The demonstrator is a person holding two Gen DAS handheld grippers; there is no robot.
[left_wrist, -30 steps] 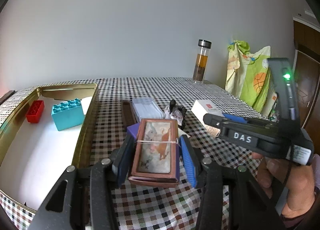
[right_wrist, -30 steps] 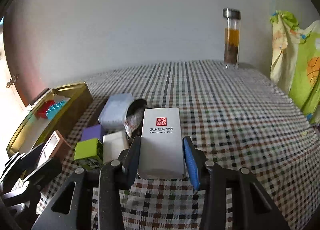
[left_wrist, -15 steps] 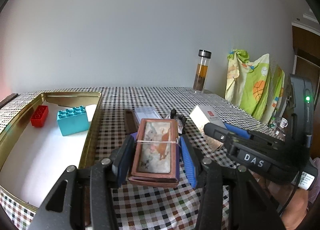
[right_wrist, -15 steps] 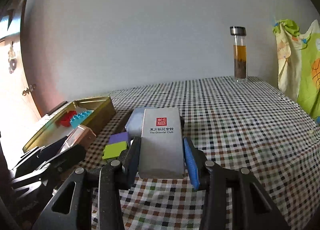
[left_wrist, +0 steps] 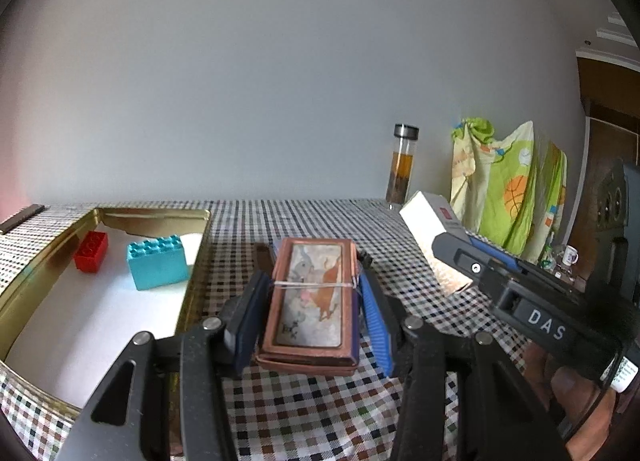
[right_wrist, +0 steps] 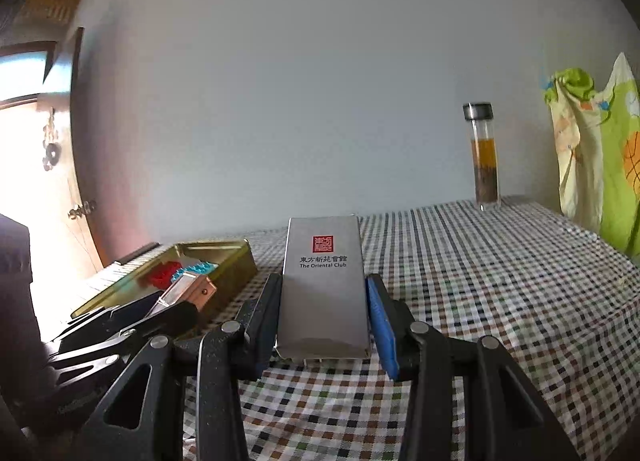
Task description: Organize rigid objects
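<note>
My left fingers (left_wrist: 310,301) clamp the stiff framed box (left_wrist: 310,299) by its long sides; right fingers (right_wrist: 322,315) pinch the light, crushable white carton (right_wrist: 323,285) likewise.

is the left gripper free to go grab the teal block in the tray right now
Probably not yet. The left gripper is shut on a framed picture box, so its jaws are full. The path to the teal block in the gold tray looks open once it lets go.
</note>
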